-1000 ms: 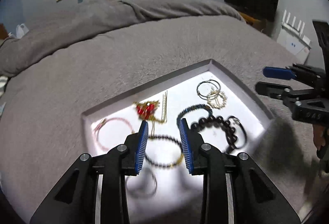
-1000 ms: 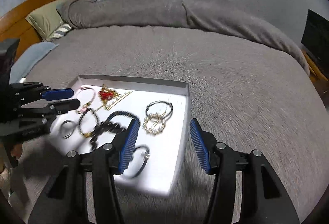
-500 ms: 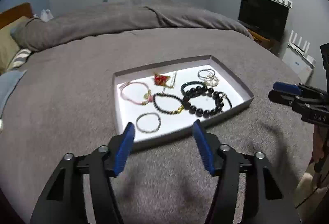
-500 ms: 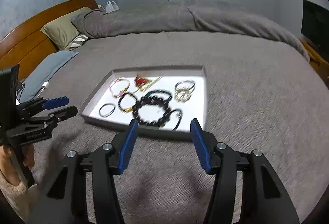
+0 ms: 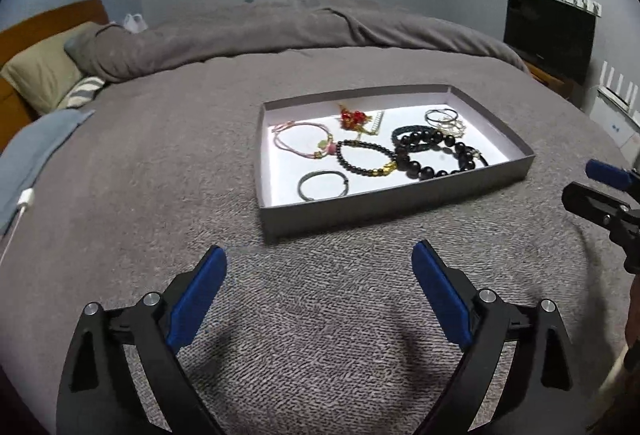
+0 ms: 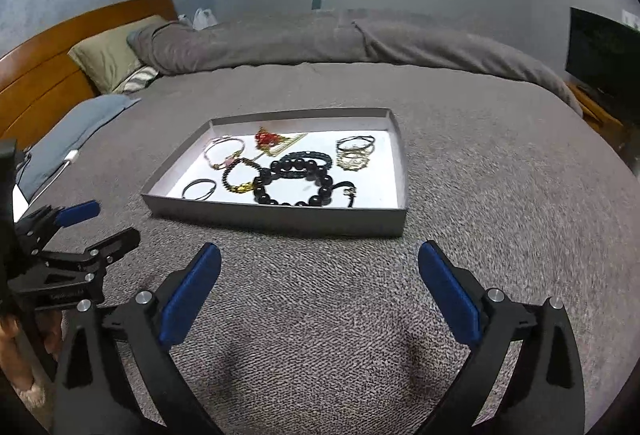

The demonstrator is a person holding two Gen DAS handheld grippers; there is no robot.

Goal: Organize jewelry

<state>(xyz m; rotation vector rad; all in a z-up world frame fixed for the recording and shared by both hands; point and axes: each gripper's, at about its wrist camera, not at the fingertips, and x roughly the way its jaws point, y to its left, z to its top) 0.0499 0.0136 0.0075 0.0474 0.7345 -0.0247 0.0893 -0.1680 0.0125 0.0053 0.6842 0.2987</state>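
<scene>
A shallow grey tray (image 5: pixel 400 199) lies on the grey bed cover and holds several bracelets. Among them are a big black bead bracelet (image 5: pixel 436 155), a pink cord bracelet (image 5: pixel 300 139), a thin grey bangle (image 5: pixel 323 185) and a red charm (image 5: pixel 352 117). My left gripper (image 5: pixel 319 253) hovers over bare cover short of the tray's near wall. Its jaws are opening wide with nothing between them. In the right wrist view the tray (image 6: pixel 280 221) sits ahead of my right gripper (image 6: pixel 319 251), whose jaws are also opening and empty.
A folded grey duvet (image 5: pixel 320 31) runs across the far side of the bed. Pillows (image 6: pixel 108 55) and a wooden headboard (image 6: pixel 48 51) are at the left, with a blue cloth (image 5: pixel 36 151) and a white cable. A dark screen (image 5: pixel 548 35) stands at the right.
Both grippers have drawn back from over the tray to the bed cover in front of it. Their jaws have spread from fairly narrow to wide.
</scene>
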